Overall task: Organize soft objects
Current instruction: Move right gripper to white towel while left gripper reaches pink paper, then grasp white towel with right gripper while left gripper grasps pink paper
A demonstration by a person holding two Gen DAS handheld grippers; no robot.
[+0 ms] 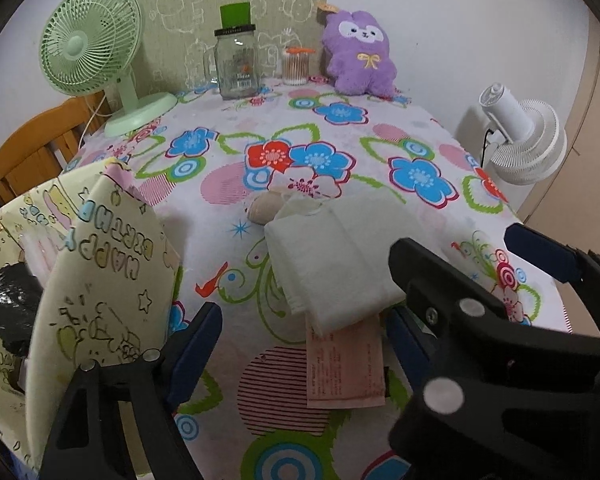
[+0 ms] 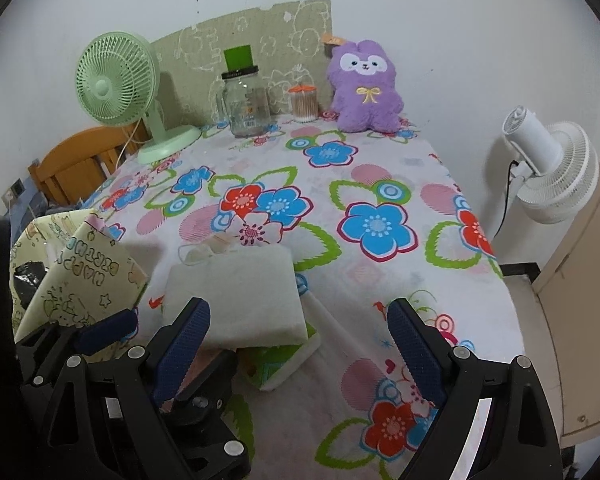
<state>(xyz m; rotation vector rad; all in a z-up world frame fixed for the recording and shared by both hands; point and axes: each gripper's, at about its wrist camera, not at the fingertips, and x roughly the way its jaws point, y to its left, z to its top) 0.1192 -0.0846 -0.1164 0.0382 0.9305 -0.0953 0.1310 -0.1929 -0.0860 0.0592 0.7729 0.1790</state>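
A white soft pad pack (image 1: 336,256) lies on the floral tablecloth, its near end resting on a pink printed packet (image 1: 345,364). It also shows in the right wrist view (image 2: 236,300). A purple plush toy (image 1: 360,52) sits upright at the far edge against the wall, and also shows in the right wrist view (image 2: 365,88). My left gripper (image 1: 304,344) is open, its fingers either side of the pink packet. My right gripper (image 2: 300,344) is open just in front of the white pack's near edge. A yellow "Happy Birthday" gift bag (image 1: 100,280) stands open at the left.
At the far edge stand a green desk fan (image 1: 96,60), a glass jar (image 1: 236,64) and a cotton-swab tub (image 1: 296,66). A white fan (image 2: 548,168) stands off the table's right side. A wooden chair (image 1: 32,152) is at the left. A small beige pouch (image 1: 264,206) lies behind the pack.
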